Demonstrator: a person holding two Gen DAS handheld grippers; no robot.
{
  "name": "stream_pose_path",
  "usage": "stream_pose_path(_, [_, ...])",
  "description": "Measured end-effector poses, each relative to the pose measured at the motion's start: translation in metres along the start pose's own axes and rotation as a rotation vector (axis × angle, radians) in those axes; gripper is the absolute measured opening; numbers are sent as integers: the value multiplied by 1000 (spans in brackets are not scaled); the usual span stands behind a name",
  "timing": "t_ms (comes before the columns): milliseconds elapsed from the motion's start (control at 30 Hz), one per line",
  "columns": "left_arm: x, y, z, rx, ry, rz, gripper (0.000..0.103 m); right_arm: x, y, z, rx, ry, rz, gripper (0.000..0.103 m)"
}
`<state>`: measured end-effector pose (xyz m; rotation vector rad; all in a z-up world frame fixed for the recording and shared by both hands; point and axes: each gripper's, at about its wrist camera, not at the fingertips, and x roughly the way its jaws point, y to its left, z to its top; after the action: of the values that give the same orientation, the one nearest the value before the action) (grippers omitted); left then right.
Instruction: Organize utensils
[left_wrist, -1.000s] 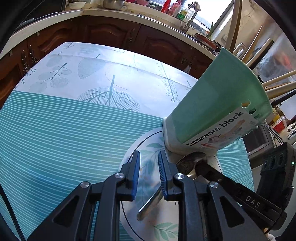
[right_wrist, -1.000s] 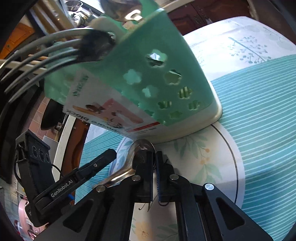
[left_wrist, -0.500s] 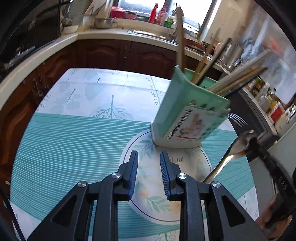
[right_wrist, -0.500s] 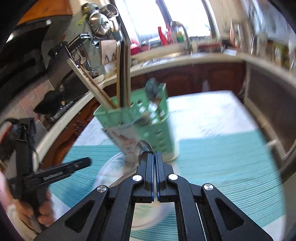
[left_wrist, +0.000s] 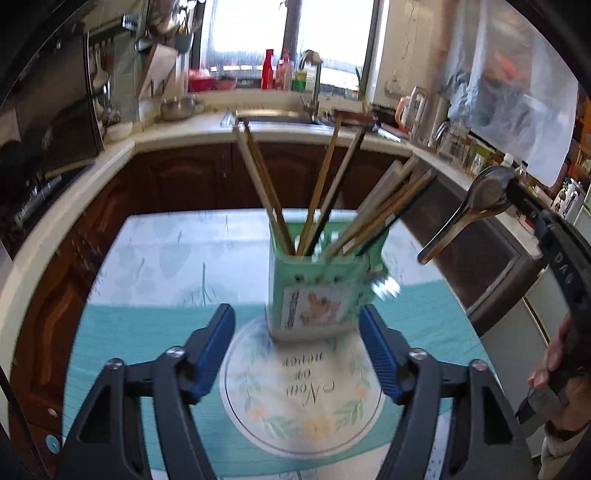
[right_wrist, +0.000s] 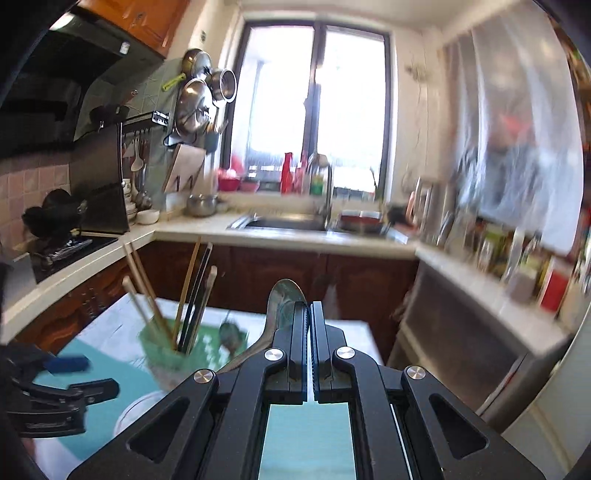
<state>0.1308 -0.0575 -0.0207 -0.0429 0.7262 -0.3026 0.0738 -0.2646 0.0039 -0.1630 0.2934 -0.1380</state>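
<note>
Right gripper (right_wrist: 309, 308) clamps shiny steel spoon (left_wrist: 476, 199) aloft, right of green plastic utensil holder (left_wrist: 317, 291) — left gripper (left_wrist: 297, 328) gapes wide, empty. Lower handle-first, probably into a free slot.

A steel spoon (left_wrist: 476, 206) is held aloft, handle angled down; chopsticks (left_wrist: 325, 199) are splayed upright in the green holder (left_wrist: 317, 291).

Leaf-print tablecloth (left_wrist: 155, 266), round floral placemat (left_wrist: 303, 417), sink (right_wrist: 284, 222) under the window (right_wrist: 314, 99), hanging pans (right_wrist: 199, 99).
</note>
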Motion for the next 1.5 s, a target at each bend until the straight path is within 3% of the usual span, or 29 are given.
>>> stream_pose_path(200, [-13,-1,32,7,-70,34,95,33,29,23,-62,-15,-10,1])
stream_pose_path(500, [-1,21,40,-33,-74,79,97,107,73,-11,-115,26,22,1])
stream_pose_path(667, [9,29,34,-54,-53,84,97,142,87,-23,-52,121,201,4])
stream_pose_path(733, [10,31,32,-63,-46,81,97,148,87,-23,0,135,227,7])
stream_pose_path(1133, [5,27,17,-71,-7,62,97,128,68,-18,124,170,261,9])
stream_pose_path(1500, [-30,14,-12,-38,23,57,102,43,62,-50,193,279,316,9])
